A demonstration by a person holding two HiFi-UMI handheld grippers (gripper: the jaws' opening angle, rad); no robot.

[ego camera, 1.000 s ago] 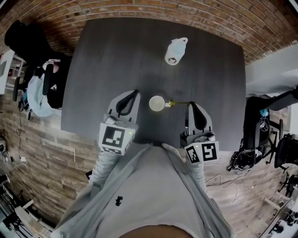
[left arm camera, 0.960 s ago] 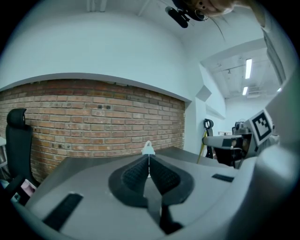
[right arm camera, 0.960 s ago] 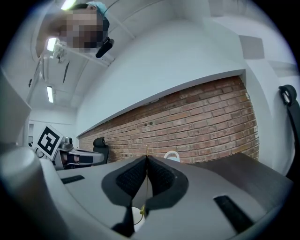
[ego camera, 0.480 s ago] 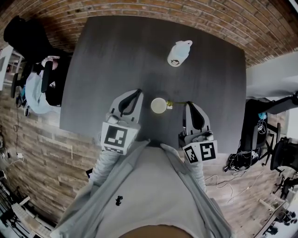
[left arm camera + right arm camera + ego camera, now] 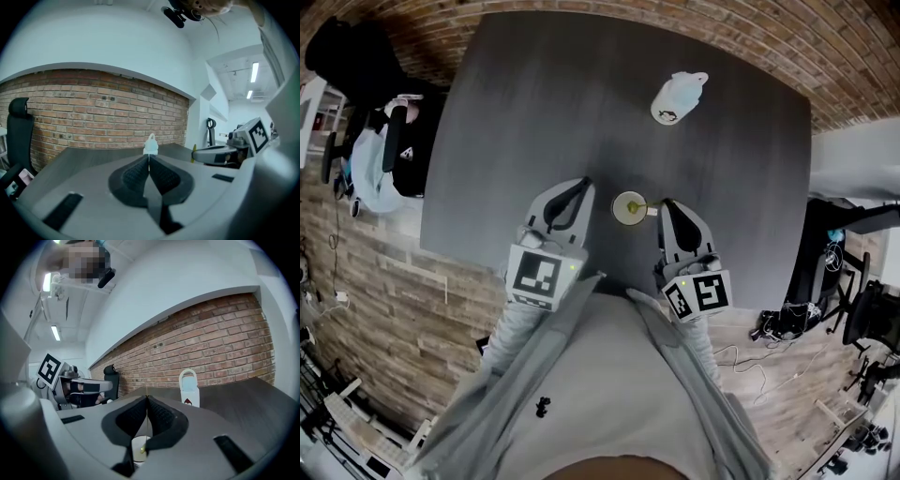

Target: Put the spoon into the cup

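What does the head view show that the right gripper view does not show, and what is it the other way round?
Only the head view: the person's grey sweatshirt, the square-marker cube on the right gripper, and the dark table's full outline. Only the right gripper view: ceiling light strips and the ribbed black pads shut on the thin golden spoon. Both: the small white cup, the white container with a loop handle, the left gripper, the red brick wall.
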